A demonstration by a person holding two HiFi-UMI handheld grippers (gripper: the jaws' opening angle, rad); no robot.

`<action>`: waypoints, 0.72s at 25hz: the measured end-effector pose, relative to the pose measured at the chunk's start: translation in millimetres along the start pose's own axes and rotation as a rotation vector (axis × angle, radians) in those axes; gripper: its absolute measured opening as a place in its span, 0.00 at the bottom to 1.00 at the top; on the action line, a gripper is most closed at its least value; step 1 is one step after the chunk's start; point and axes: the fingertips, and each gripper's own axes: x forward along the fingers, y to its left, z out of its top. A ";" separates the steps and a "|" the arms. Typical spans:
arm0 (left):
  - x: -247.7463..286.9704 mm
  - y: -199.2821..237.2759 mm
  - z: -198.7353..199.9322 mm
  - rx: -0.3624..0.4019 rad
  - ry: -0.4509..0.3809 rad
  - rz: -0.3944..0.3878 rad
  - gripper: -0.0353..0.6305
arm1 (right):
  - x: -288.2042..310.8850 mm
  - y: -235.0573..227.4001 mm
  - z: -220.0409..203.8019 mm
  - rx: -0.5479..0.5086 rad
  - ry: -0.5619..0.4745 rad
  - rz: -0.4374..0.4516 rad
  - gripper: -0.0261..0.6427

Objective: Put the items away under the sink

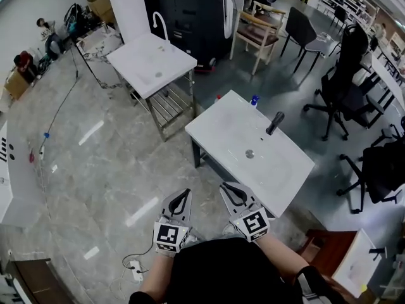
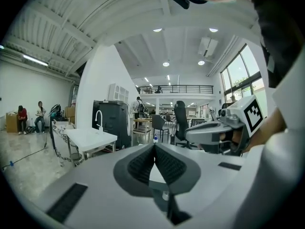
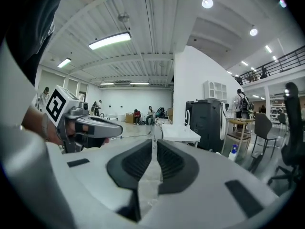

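Note:
In the head view both grippers are held up in front of me, near the front edge of the white sink (image 1: 221,125) with its dark faucet (image 1: 274,123). My left gripper (image 1: 185,193) is shut with nothing between its jaws; in its own view the pads meet at the tips (image 2: 155,146). My right gripper (image 1: 227,186) stands beside it, shut and empty, with only a thin slit between the pads (image 3: 154,145). A small blue-capped bottle (image 1: 254,99) and a red item (image 1: 219,97) show at the sink's far edge.
A second white sink (image 1: 152,62) on a metal frame stands farther back on the left. Black office chairs (image 1: 345,87) are on the right and a wooden chair (image 1: 259,33) behind. A power strip (image 1: 135,271) lies on the floor near my feet. People sit far left (image 2: 21,118).

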 end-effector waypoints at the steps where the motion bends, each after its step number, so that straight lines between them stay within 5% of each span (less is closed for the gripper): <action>1: -1.0 -4.3 3.8 0.002 0.001 -0.006 0.09 | -3.9 0.6 4.1 -0.001 -0.004 0.007 0.12; 6: -3.5 -13.1 16.4 -0.005 0.007 -0.015 0.09 | -15.7 -2.1 24.5 0.008 -0.035 0.045 0.12; 12: -9.9 -7.4 31.8 0.107 -0.015 0.045 0.09 | -14.4 -0.6 33.8 -0.025 -0.059 0.049 0.12; 18: -16.2 -1.1 26.5 -0.020 -0.013 0.036 0.09 | -9.4 2.3 36.3 -0.023 -0.072 0.065 0.12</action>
